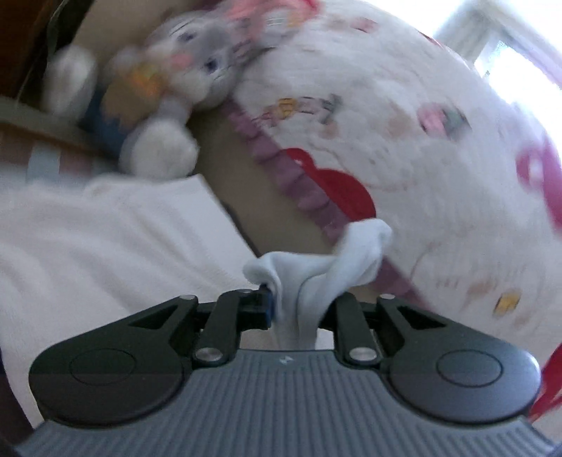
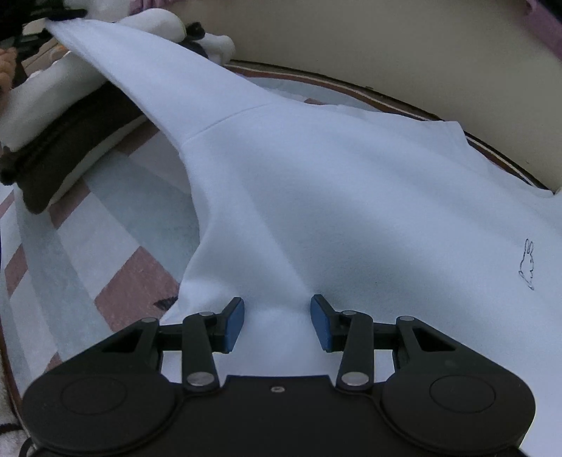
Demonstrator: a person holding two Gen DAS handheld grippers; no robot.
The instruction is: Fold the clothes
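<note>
A white shirt (image 2: 333,197) with a small rabbit outline (image 2: 527,265) on it lies spread on a striped bed sheet (image 2: 105,253). One sleeve (image 2: 147,66) is pulled up and away toward the far left, where the left gripper (image 2: 52,15) holds its end. In the left wrist view my left gripper (image 1: 298,302) is shut on the bunched white sleeve cuff (image 1: 351,253); more of the shirt (image 1: 105,239) lies below at left. My right gripper (image 2: 277,321) is open, low over the shirt's near part, with cloth lying between its blue pads (image 2: 233,325).
A grey and white plush rabbit (image 1: 168,91) sits at the back by a beige wall (image 1: 228,168). A white patterned quilt (image 1: 404,123) fills the right. A dark brown and white folded pile (image 2: 63,140) lies left of the shirt. The bed's edge (image 2: 386,95) curves behind.
</note>
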